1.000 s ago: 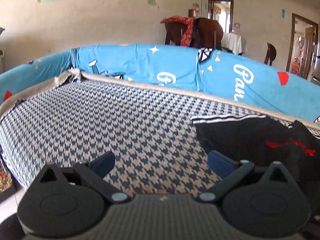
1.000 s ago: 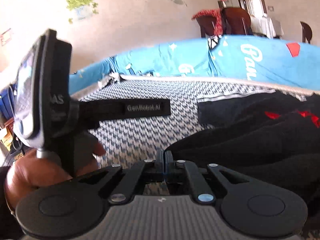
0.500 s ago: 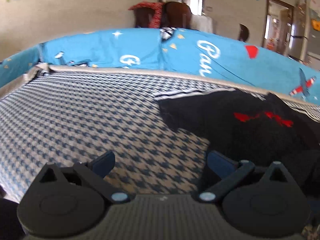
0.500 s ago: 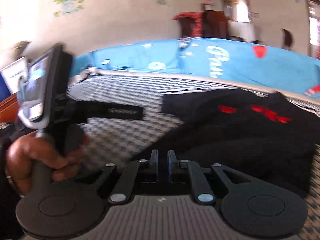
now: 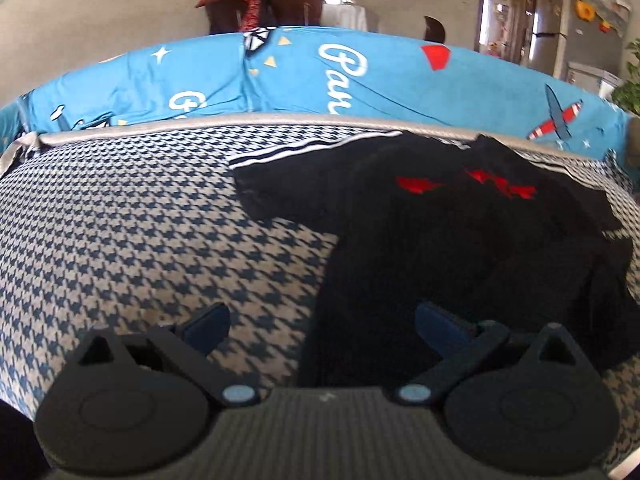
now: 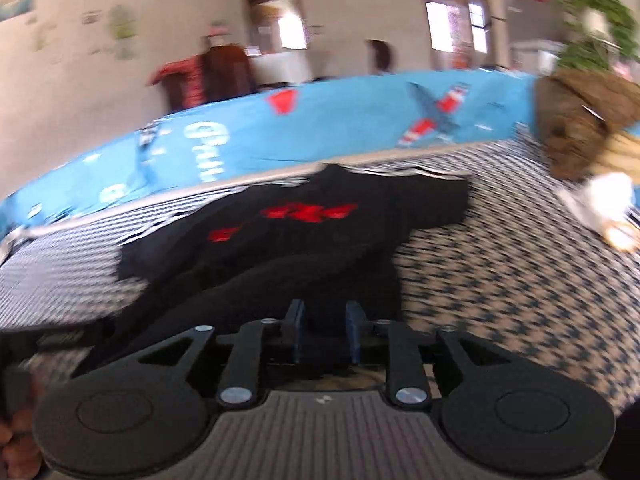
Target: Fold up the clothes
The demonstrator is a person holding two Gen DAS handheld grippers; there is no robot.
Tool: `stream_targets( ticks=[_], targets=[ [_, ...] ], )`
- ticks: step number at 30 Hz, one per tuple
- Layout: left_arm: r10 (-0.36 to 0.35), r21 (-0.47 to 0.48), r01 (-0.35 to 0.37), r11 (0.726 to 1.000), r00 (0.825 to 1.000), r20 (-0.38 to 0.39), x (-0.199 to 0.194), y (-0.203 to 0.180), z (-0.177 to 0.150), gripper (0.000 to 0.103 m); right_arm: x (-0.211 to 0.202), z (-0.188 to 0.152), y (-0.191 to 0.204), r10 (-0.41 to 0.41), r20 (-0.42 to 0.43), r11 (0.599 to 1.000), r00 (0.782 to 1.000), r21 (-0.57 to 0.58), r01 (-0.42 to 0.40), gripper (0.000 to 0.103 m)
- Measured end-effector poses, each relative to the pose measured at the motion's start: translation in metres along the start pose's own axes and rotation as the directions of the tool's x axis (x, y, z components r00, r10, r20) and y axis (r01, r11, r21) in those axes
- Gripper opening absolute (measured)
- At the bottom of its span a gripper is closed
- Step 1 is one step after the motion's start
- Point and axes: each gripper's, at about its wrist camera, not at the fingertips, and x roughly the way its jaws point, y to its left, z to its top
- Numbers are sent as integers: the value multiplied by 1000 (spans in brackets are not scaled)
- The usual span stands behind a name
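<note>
Where writing is legible: white cursive "Pan" on bright blue printed fabric [image 5: 360, 76] along far edge of surface, with red plane, stars and triangles printed on it; rest of lettering cut off by folds. Black soft-knit garment with red jagged print [image 5: 460, 232] lying crumpled on blue-and-cream houndstooth woven cover [image 5: 120, 240], right of centre in left wrist view, white-striped trim at its far edge, just short of grey piped border. Left gripper [image 5: 322, 322] with fingers spread wide, gripping nothing, right finger over garment's near edge, left finger over bare houndstooth. Right gripper [image 6: 323, 330] with fingers parted by a narrow gap, garment's near fold just ahead; contact not discernible through blur. Brown furry item [image 6: 580, 124] at right edge of cover, well apart from garment.
</note>
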Motion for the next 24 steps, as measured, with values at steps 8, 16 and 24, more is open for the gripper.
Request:
stream_targets(
  ticks=[8, 16, 24],
  targets=[
    [-11, 58, 13, 998, 1000, -26, 6, -14, -8, 103, 22, -9, -42, 61, -83, 973, 995, 227, -41, 32],
    [-16, 65, 21, 998, 997, -75, 15, -14, -13, 103, 46, -16, -48, 122, -112, 942, 986, 325, -79, 28],
    [-3, 39, 7, 999, 995, -98, 18, -6, -14, 103, -4, -17, -25, -43, 24, 995, 999, 92, 41, 12]
  ],
)
